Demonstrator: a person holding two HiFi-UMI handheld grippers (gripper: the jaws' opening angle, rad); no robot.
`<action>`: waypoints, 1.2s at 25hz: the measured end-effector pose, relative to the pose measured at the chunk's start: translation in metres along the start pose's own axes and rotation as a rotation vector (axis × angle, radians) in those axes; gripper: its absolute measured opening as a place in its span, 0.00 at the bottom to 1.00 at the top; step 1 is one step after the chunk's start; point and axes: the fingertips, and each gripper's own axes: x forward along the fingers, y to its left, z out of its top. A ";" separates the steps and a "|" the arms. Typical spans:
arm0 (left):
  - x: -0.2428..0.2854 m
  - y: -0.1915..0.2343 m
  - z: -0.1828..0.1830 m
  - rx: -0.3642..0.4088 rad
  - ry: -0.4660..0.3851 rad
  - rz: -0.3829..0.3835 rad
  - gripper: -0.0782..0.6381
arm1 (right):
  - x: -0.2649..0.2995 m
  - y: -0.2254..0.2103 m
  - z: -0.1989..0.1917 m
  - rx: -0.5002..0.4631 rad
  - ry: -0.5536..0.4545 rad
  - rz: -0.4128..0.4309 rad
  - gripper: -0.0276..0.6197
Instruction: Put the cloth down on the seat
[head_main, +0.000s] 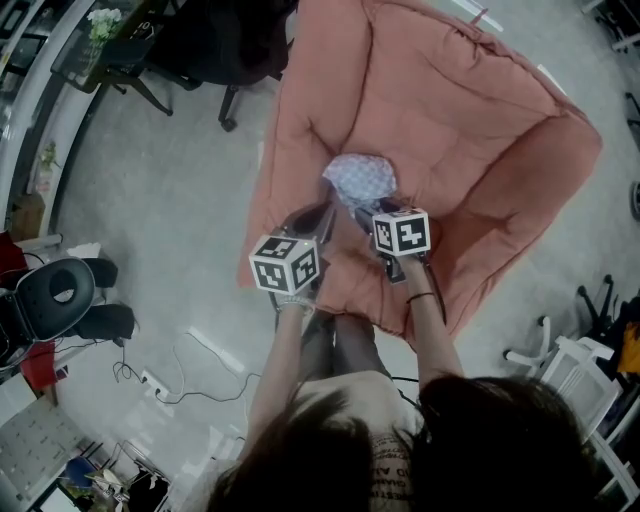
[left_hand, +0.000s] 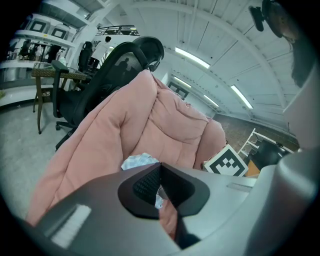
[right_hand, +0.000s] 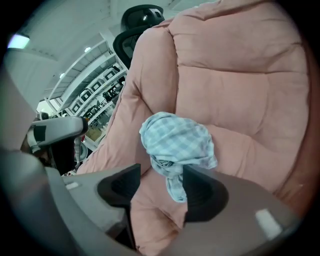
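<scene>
Both my tongs are over the front part of the seat (head_main: 345, 275) of the big pink padded armchair (head_main: 480, 120). The cloth (right_hand: 177, 142), a light blue-and-white checked one, is bunched into a lump around the middle of the seat cushion, a bit back from the front edge where I'm standing.

My right gripper (right_hand: 160, 175) is spread wide. In the right gripper view the cloth's loose tail hangs down into the gap and lies right along the inner face of the right-hand jaw. The left-hand jaw is well clear of it, so nothing is getting pinched. The rest of the lump sits on the cushion just past the tips.

My left gripper (left_hand: 160, 172) has its jaws pressed together at the tips. There's a tiny whitish bit low in the slit between them, and I can't tell what it is. In the left gripper view the cloth pokes up just beyond the jaws. The head view shows both grippers side by side, tips near the lump's front side.

There's a black office chair (left_hand: 125, 60) right behind the armchair's back.
</scene>
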 end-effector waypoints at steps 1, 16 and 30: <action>-0.002 0.000 0.003 0.001 -0.006 -0.001 0.12 | -0.002 0.003 0.002 -0.003 -0.009 0.000 0.43; -0.050 -0.056 0.025 0.051 -0.038 -0.075 0.12 | -0.094 0.070 0.047 -0.029 -0.237 0.081 0.34; -0.098 -0.107 0.060 0.159 -0.087 -0.159 0.12 | -0.190 0.125 0.075 -0.087 -0.412 0.098 0.19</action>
